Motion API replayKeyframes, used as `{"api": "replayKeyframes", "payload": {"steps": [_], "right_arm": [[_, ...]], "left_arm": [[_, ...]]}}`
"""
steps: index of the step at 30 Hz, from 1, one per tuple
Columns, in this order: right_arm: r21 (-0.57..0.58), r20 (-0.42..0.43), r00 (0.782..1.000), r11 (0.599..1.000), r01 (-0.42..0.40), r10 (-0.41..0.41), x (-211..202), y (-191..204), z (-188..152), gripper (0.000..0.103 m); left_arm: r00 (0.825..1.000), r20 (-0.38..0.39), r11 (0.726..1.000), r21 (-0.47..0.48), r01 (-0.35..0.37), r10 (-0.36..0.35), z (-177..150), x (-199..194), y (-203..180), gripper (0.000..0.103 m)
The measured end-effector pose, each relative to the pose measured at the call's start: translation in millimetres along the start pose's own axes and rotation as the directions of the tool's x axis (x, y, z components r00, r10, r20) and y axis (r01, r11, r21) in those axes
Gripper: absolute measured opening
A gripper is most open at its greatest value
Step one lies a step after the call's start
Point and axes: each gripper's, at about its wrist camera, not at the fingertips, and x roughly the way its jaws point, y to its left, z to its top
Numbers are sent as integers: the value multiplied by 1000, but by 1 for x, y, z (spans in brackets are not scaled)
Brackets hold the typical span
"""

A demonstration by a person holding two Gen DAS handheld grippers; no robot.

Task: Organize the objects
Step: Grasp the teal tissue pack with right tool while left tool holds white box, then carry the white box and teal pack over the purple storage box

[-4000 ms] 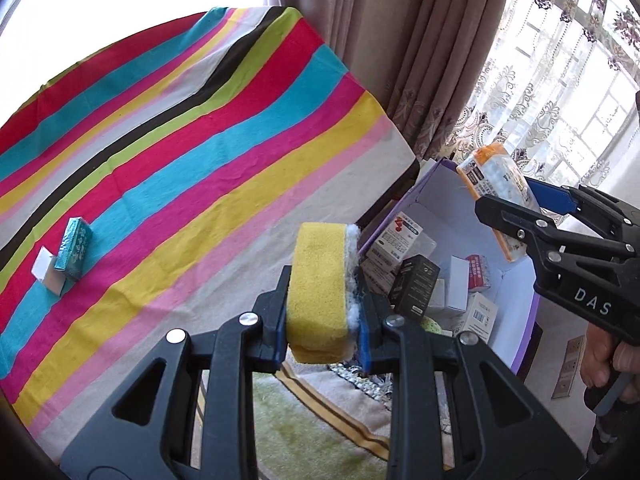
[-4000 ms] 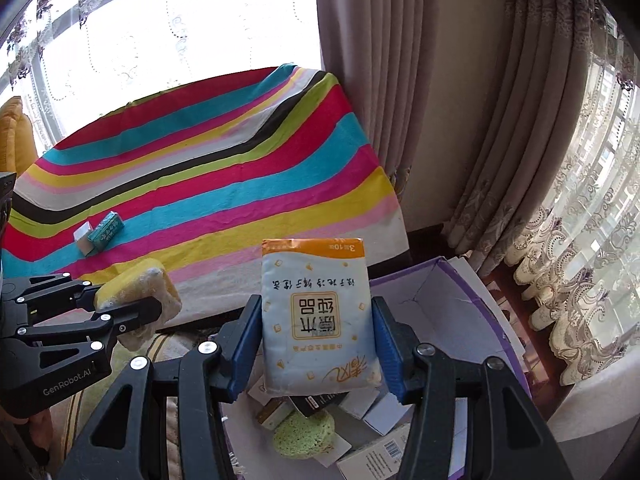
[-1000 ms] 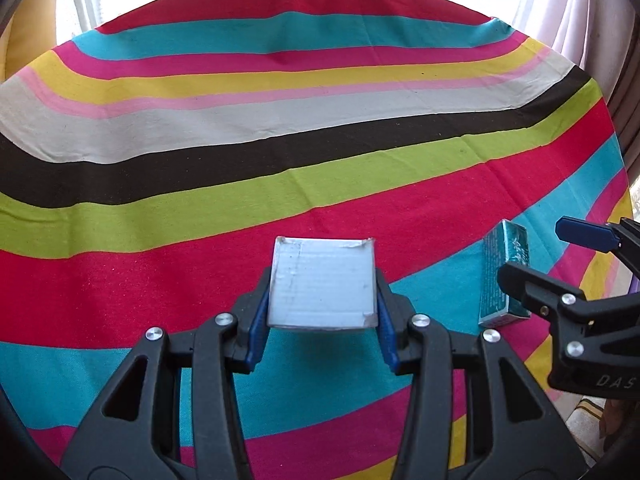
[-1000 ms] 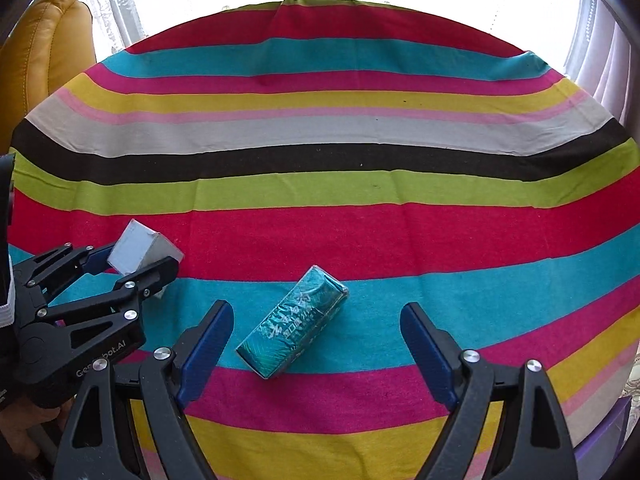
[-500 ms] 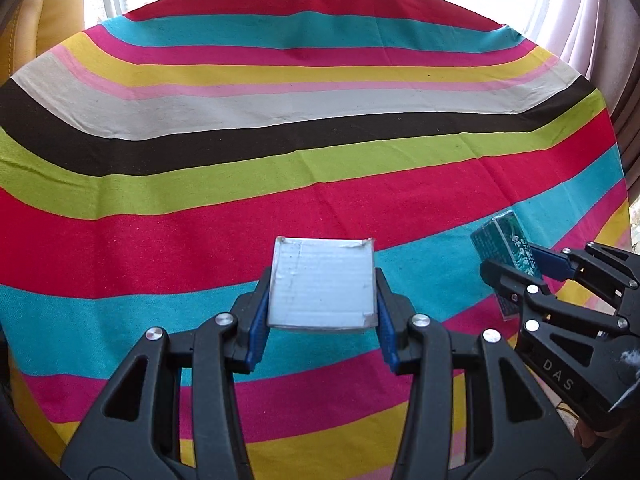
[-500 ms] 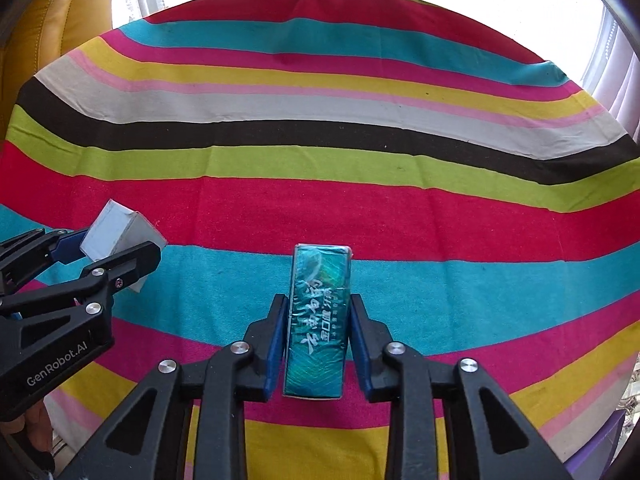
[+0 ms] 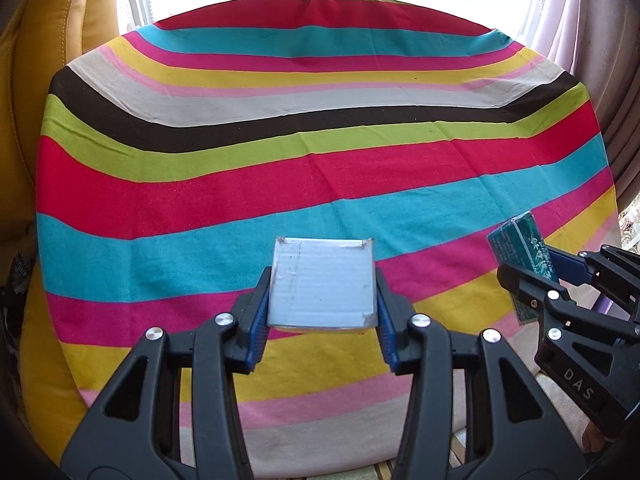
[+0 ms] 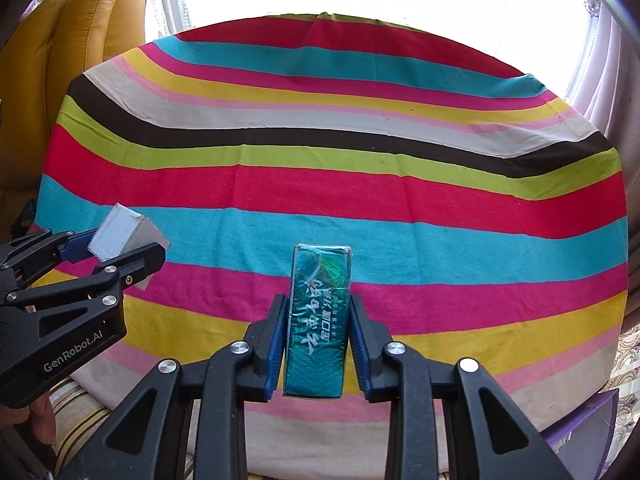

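Note:
A small white box [image 7: 322, 285] is clamped between the blue pads of my left gripper [image 7: 322, 292], held above the striped tablecloth [image 7: 304, 160]. My right gripper [image 8: 318, 320] is shut on a teal foil-wrapped pack [image 8: 318, 316] with white lettering, standing lengthwise between its fingers. In the left wrist view the right gripper [image 7: 532, 276] with the teal pack [image 7: 520, 244] shows at the right edge. The right wrist view catches the left gripper [image 8: 112, 248] with the white box [image 8: 124, 236] at the left.
The round table's striped cloth [image 8: 340, 152] has nothing lying on it. A yellow leather armchair [image 8: 60, 64] stands at the far left, curtains [image 7: 600, 60] at the right. A purple box corner [image 8: 592, 428] and a striped towel [image 8: 76, 412] sit below the near edge.
My right gripper closed on the teal pack and lifted it off the cloth. Both grippers drew back and up from the table with their loads, so more of the table shows.

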Motion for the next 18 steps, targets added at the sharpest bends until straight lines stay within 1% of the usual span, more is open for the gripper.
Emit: {"api": "replayKeyframes", "payload": {"steps": [8,14,18], "right_arm": [[-29,20,1000,1000,-3,3,-31,13,-29,31],[-51,38,999,998,25,-23,-45,19,-44,31],[-59,44,998,998,36,-34,-53,20,-56,31]], "left_arm": [[1000,8,1000,-17,-4,4,-29,-21,1,49],[1000,30,1000,-4,-7,7,-43,-40,-3,49],[1000,31,1000,3,-1,1,-53,-49,-4,49]]}}
